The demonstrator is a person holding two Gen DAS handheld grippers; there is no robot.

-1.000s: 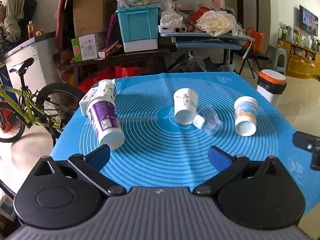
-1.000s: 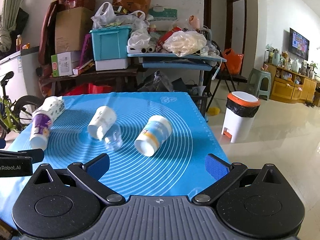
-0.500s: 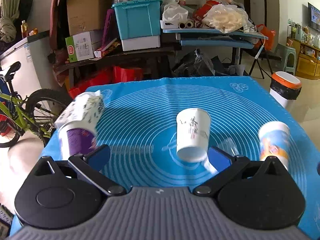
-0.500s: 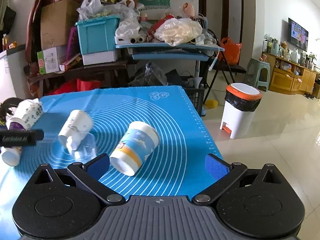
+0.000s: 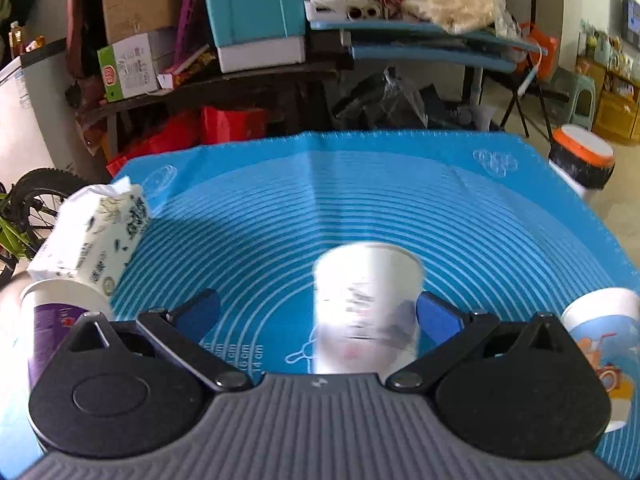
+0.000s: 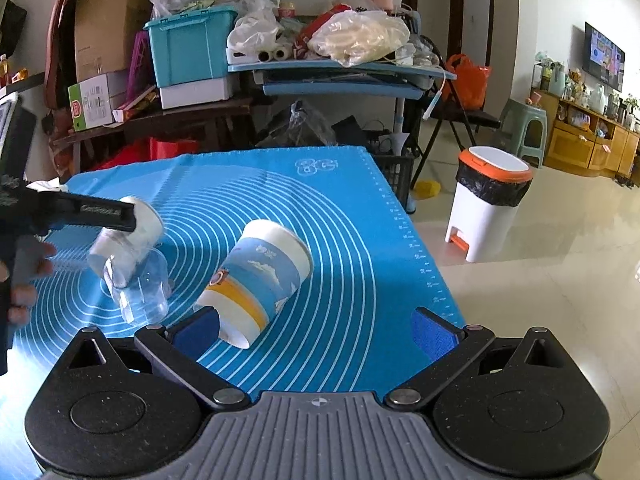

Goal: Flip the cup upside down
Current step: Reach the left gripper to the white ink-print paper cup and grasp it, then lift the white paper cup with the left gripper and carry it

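Several cups lie on their sides on the blue mat [image 5: 360, 200]. A white paper cup [image 5: 366, 308] lies between the fingers of my open left gripper [image 5: 318, 314], close to the right finger. In the right wrist view that white cup [image 6: 136, 236] lies under the left gripper [image 6: 80, 212], with a clear plastic cup [image 6: 140, 288] against it. A blue and orange cup [image 6: 260, 280] lies just ahead of my open right gripper [image 6: 316, 330], near its left finger. It also shows in the left wrist view [image 5: 600, 344].
A purple and white cup [image 5: 52, 320] and a tissue pack [image 5: 96, 236] lie at the mat's left edge. A bicycle [image 5: 20, 216] stands to the left. Cluttered shelves stand behind the table. A white bin [image 6: 488, 200] stands on the floor to the right.
My left gripper has moved forward and down until the white cup lies between its open fingers. My right gripper has closed in on the blue and orange cup.
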